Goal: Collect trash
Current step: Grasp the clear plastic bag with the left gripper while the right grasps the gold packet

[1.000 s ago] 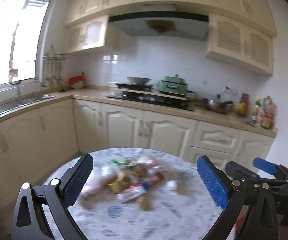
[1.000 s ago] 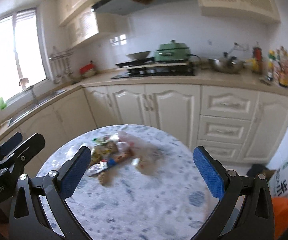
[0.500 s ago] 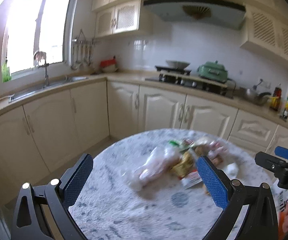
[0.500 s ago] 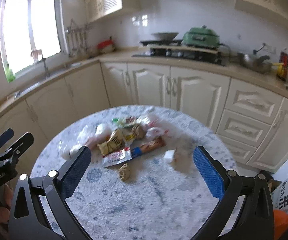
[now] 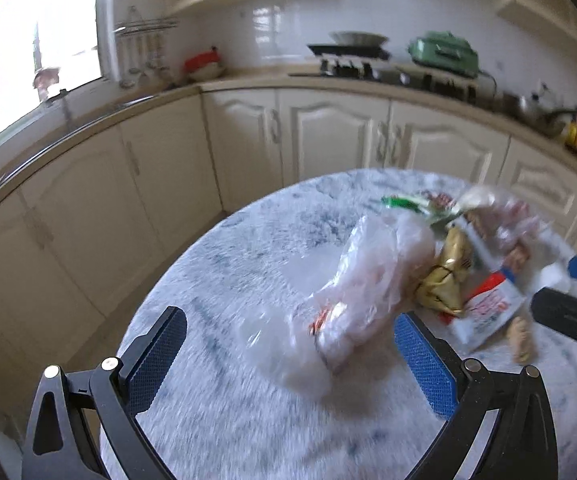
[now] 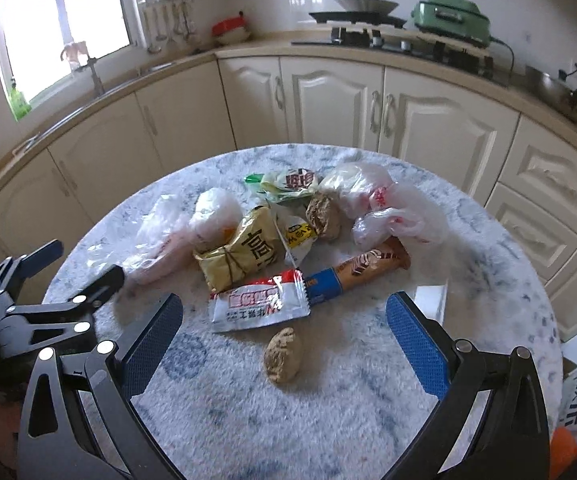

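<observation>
While both claws hang wide open and hold nothing, the trash pile (image 6: 288, 236) lies in the middle of the round table (image 6: 488, 264). A clear plastic bag (image 5: 352, 292) sits between the left claw (image 5: 288, 356) fingers. A red and white wrapper (image 6: 260, 306) and a brown lump (image 6: 283, 356) lie between the right claw (image 6: 284, 338) fingers.

My right gripper (image 6: 284, 332) hangs over the round marble-patterned table (image 6: 488, 280) with its blue pads spread wide, a brown crumpled lump (image 6: 283, 356) lying between them. Just beyond sits a red-and-white wrapper (image 6: 258, 306), touching a brown-and-blue biscuit tube (image 6: 358, 270) and a yellow tied packet (image 6: 240, 252), with clear plastic bags (image 6: 384, 208) behind. My left gripper (image 6: 68, 272) reaches in from the left edge, its jaws apart near a crumpled clear bag (image 6: 160, 236).
</observation>
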The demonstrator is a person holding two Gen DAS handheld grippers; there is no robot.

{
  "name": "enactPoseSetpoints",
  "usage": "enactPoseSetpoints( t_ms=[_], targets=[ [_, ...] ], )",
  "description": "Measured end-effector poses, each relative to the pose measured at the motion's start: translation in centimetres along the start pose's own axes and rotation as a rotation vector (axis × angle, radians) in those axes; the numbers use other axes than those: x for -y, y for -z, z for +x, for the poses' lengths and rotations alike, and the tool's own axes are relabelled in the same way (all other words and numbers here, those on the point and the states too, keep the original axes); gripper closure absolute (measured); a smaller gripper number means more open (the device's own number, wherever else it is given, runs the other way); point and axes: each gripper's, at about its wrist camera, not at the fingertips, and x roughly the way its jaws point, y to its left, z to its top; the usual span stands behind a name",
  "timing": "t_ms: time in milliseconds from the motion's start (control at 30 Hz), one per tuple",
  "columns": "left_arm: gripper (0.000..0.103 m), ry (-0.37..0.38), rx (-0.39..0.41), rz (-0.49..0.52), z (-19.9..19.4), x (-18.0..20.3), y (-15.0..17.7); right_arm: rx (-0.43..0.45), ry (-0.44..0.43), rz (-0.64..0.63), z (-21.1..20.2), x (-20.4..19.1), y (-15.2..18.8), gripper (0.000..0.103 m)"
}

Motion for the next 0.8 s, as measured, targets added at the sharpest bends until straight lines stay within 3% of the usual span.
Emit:
enactPoseSetpoints(
  t_ms=[133,233,300,367,433,700,800],
  targets=[
    [0.003,0.039,-0.06,0.064,4.0,1.0,-2.5,-0.02,0.017,0.007,1.4,0.6,-0.5,0.009],
    [0.012,0.087,-0.1,0.118,6.8,2.1,-4.1,-0.034,0.019,0.002,2.4,0.8,-0.9,0.012],
    [0.036,0.131,-0.147,0.116,8.7,2.5,-5.1,-0.04,0.008,0.002,2.8,0.9,-1.1,0.015],
    [0.051,0.176,-0.151,0.077,9.6,1.9,-5.9,-0.046,-0.008,0.003,3.1,0.7,-1.3,0.019],
    [0.063,0.171,-0.142,0.061,10.4,1.2,-6.6,-0.053,-0.036,0.007,3.5,0.4,-1.5,0.023],
    [0.068,0.141,-0.123,-0.136,13.2,-2.9,-8.5,-0.089,-0.188,0.062,5.6,-2.0,-2.0,0.039],
    [0.069,0.13,-0.115,-0.192,14.4,-3.8,-9.0,-0.103,-0.195,0.09,6.7,-2.8,-2.0,0.039]
  ],
)
